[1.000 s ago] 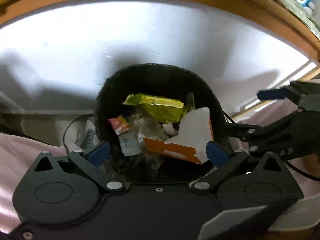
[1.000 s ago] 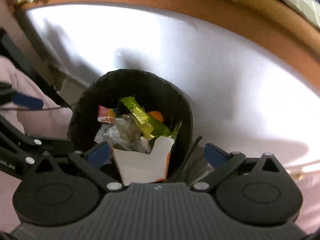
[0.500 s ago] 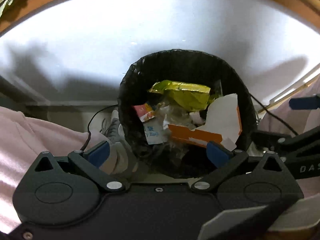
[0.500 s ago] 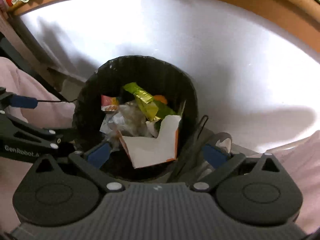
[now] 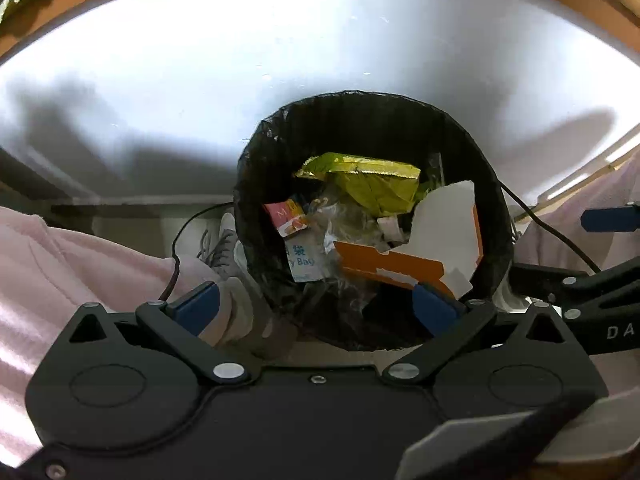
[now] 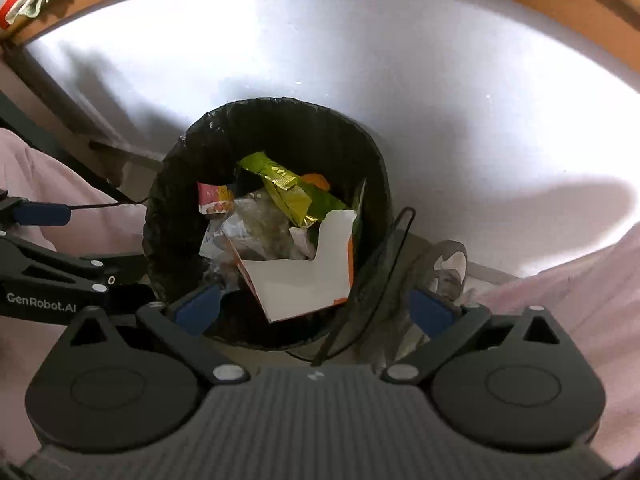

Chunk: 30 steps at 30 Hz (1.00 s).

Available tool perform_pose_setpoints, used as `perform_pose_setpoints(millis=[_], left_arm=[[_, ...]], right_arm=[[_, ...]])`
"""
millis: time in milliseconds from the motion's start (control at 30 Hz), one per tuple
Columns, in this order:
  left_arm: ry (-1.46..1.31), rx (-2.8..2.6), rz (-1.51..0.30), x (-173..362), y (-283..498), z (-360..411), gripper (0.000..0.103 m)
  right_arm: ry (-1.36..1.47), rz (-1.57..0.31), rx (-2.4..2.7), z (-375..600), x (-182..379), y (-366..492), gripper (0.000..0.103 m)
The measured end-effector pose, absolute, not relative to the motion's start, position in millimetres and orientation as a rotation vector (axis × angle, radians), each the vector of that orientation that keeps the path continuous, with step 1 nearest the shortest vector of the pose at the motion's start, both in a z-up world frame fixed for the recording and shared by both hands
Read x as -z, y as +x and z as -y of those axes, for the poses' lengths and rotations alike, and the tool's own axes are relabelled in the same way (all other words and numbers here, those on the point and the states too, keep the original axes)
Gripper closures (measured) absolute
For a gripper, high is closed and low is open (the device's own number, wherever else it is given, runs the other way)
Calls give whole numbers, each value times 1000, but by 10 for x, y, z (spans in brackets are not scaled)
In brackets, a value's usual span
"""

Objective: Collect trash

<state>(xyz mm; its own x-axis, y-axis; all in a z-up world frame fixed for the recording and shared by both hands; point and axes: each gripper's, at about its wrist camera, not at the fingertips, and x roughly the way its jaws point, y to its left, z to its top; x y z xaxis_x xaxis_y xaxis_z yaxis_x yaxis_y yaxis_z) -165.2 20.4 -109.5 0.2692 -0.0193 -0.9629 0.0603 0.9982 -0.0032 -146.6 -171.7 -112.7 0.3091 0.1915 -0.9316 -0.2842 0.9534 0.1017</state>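
1. Trash (image 5: 360, 216) in black-lined bin (image 5: 372, 108), on floor against white panel (image 5: 280, 60), between pink-clad legs (image 5: 60, 248).
2. Nearest: left tongs (image 5: 316, 306) spread wide, holding nothing; right tongs (image 6: 314, 314) likewise spread wide and bare. Both poised above bin mouth, apart from contents.
3. Next out: orange-and-white carton (image 5: 444, 232), torn open, propped against near-right wall of liner. Judged light, semi-stiff; best pinched on upstanding white flap edge. Likely to fold if squeezed mid-panel.
4. Middle: small blue-printed white sachet (image 5: 302, 262), pink snack wrapper (image 5: 286, 216), crumpled clear film (image 5: 344, 216). Judged very light, limp, slippery; pinch at a crease or corner.
5. Farther: yellow-green foil packet (image 5: 372, 184) lying across top of pile. Judged light, crinkly, slick; grip at sealed end seam.
6. Outside bin: grey shoe (image 5: 224, 240) and thin black cable (image 5: 188, 240) at left, touching or just beside liner; snag risk judged low.
7. Farthest: wooden edge (image 5: 120, 4) above white panel.
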Motion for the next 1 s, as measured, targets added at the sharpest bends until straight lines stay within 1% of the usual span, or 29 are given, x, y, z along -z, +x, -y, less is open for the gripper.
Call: perform_pose_setpoints(millis=[1000], left_arm=[[35,59,-1307,1118,-1656,-185,1]], right_arm=[[-104,-1223,-313,1714,1142,-1464,0]])
